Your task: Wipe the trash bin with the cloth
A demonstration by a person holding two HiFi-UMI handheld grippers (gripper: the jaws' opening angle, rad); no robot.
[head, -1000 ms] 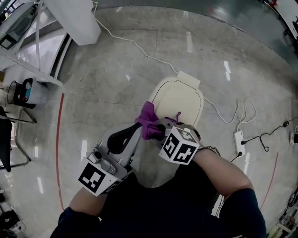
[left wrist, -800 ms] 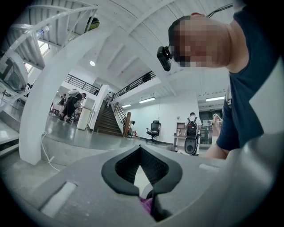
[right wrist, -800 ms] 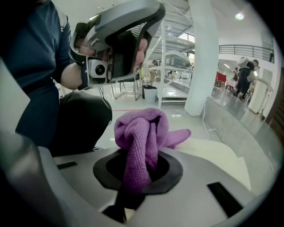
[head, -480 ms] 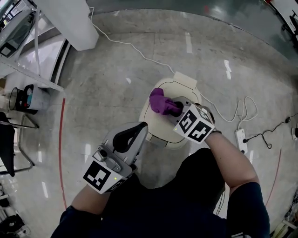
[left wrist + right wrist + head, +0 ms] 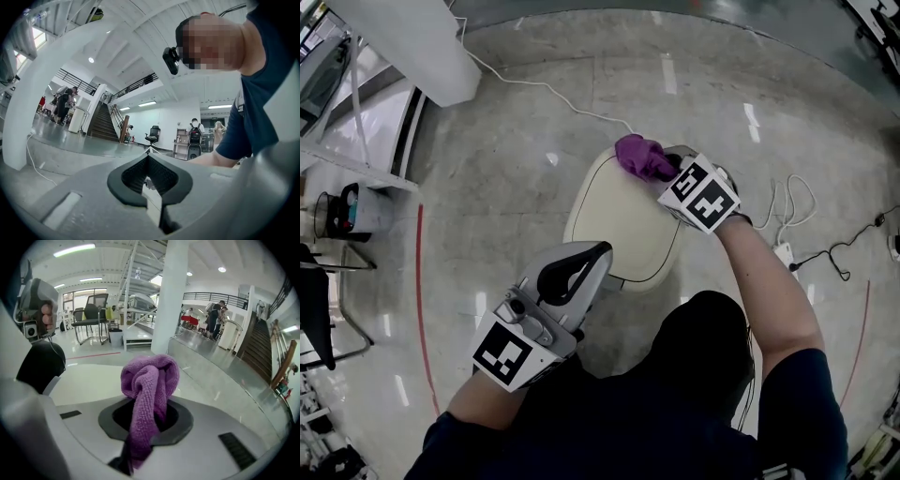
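Note:
The trash bin (image 5: 614,225) is cream-white with a rounded lid and stands on the floor in front of me. My right gripper (image 5: 664,169) is shut on a bunched purple cloth (image 5: 641,157) and presses it on the lid's far edge. In the right gripper view the cloth (image 5: 149,380) hangs out of the shut jaws over the pale lid (image 5: 89,376). My left gripper (image 5: 596,255) hovers by the bin's near left edge, apart from the cloth. Its jaws (image 5: 149,161) are shut with nothing in them.
A white column (image 5: 403,42) stands at the far left, and a white cable (image 5: 544,89) runs from it past the bin. A power strip (image 5: 784,254) with cords lies to the right. A metal rack (image 5: 347,141) and a red floor line (image 5: 419,281) are on the left.
My right gripper has carried the cloth across the lid, from the near edge to the far edge. The left gripper has stayed near the bin's near left side.

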